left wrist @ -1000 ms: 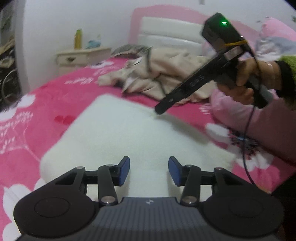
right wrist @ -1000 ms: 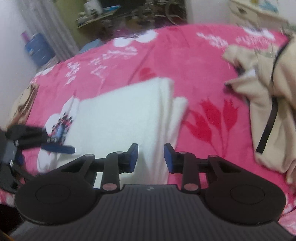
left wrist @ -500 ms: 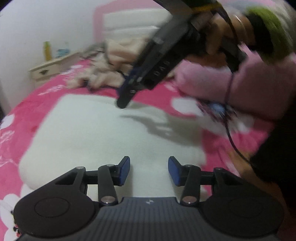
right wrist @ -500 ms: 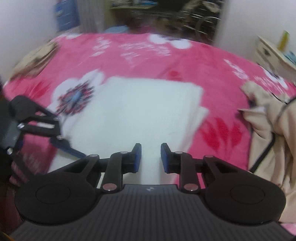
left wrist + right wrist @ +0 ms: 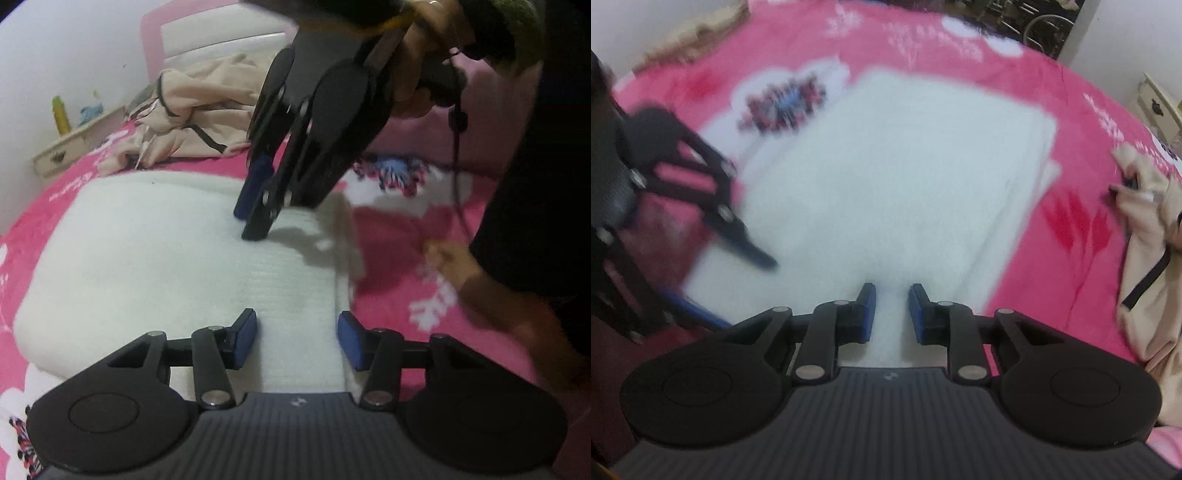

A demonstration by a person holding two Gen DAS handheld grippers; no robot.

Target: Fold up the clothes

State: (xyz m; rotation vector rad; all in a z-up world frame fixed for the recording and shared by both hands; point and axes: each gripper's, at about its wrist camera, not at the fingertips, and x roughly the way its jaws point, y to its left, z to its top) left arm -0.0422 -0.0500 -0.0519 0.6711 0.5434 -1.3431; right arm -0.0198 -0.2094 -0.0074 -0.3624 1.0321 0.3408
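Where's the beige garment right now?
The beige garment lies crumpled near the headboard, beyond the folded white cloth; in the right wrist view it's at the right edge.

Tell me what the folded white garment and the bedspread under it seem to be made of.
White garment: looks like a soft, thick knit or fleece; matte, with faint fine ribbing near the left gripper and plump rounded edges. Bedspread: apparently a plush, printed fabric, pink with white flowers; the blur leaves its weave unclear.
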